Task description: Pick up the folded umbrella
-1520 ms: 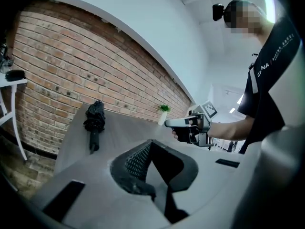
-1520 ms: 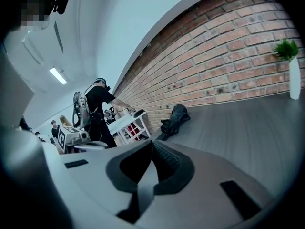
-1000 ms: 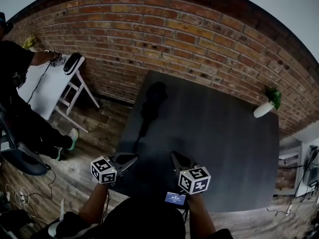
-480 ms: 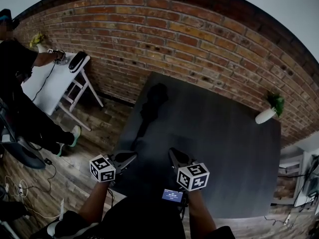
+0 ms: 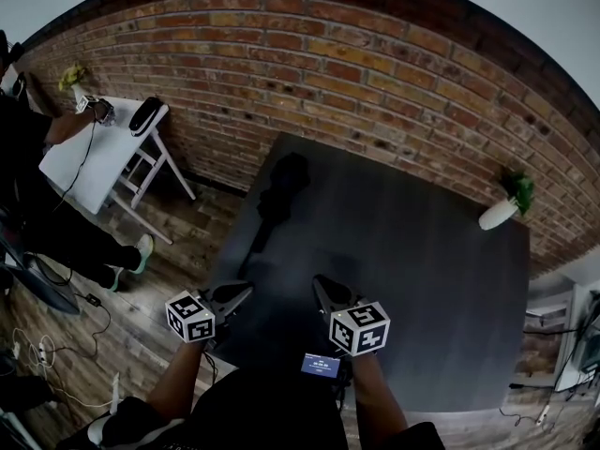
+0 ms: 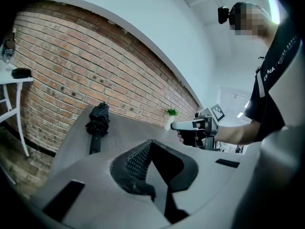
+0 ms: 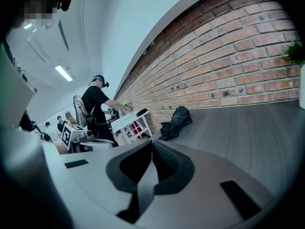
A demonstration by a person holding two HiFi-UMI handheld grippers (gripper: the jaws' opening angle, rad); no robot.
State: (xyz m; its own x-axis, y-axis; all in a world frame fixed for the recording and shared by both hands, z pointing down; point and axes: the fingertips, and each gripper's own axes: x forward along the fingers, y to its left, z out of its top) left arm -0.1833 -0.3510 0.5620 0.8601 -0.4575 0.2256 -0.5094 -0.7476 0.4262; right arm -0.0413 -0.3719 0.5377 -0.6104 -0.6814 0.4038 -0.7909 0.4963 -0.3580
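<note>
A folded black fabric umbrella (image 5: 275, 202) lies at the far left corner of a dark grey wood-grain table (image 5: 412, 279). The left gripper (image 5: 234, 294) and right gripper (image 5: 322, 290) hang over the table's near edge, jaws pressed together and empty. Only the gripper views reveal their ribbed black pads (image 6: 136, 159).

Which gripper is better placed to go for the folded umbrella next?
Left. The folded umbrella lies far left on the table, closer to the left gripper than the right gripper. Both are shut and empty.
</note>
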